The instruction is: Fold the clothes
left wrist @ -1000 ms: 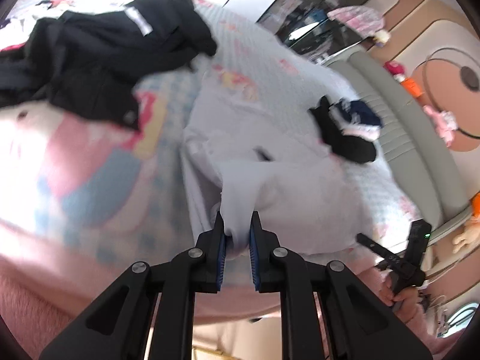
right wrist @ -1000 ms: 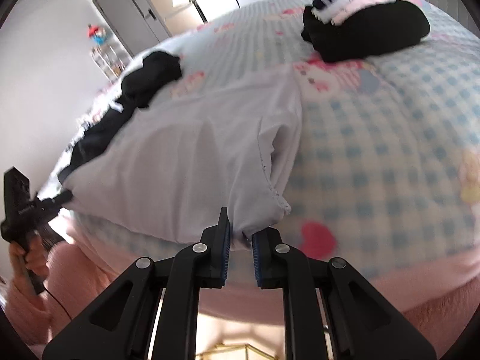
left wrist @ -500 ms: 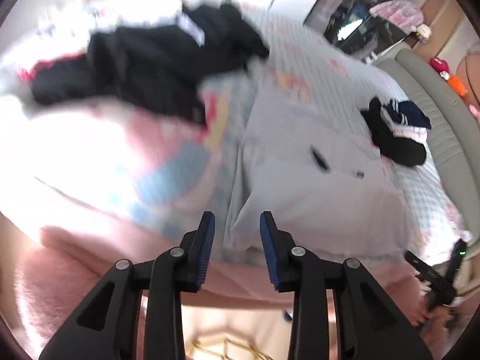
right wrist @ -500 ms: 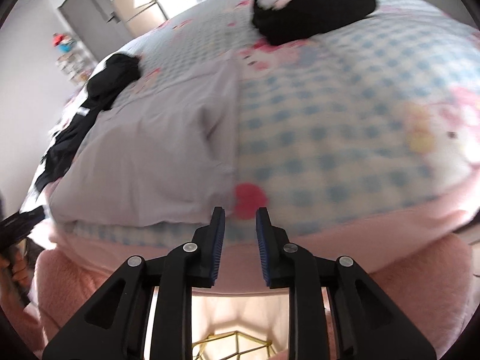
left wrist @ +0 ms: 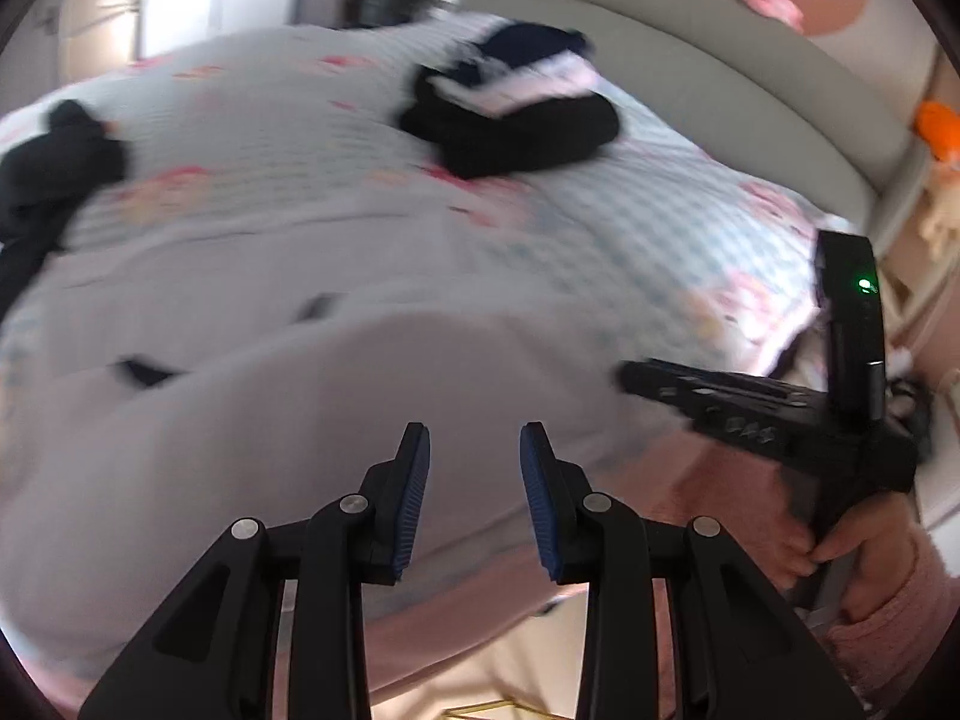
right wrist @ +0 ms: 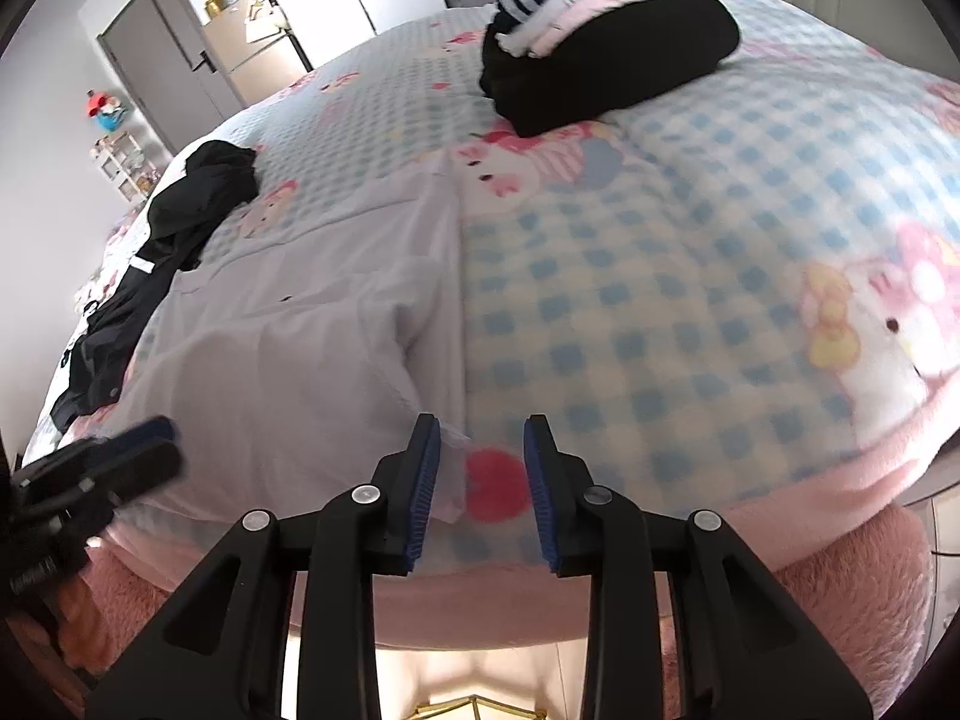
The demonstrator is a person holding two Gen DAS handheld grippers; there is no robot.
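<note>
A white garment (left wrist: 270, 420) (right wrist: 288, 360) lies spread flat on the checked cartoon blanket (right wrist: 660, 300), its near edge hanging at the bed's front. My left gripper (left wrist: 474, 438) hovers open over that near edge with nothing between its pads. My right gripper (right wrist: 480, 432) is at the garment's near right corner. Its jaws are opening, and the corner lies loose beside the left pad, not pinched. In the right wrist view the left gripper (right wrist: 162, 444) shows blurred at the far left.
A folded stack of black, navy and pink clothes (left wrist: 510, 114) (right wrist: 600, 48) sits at the far side. A loose black garment (left wrist: 48, 168) (right wrist: 192, 210) lies left of the white one. A grey padded headboard (left wrist: 720, 78) runs behind. A hand (left wrist: 840, 546) grips the right tool.
Both grippers let go of the white garment and opened. The garment now lies flat. The left gripper swept sideways along the near edge toward the right gripper.
</note>
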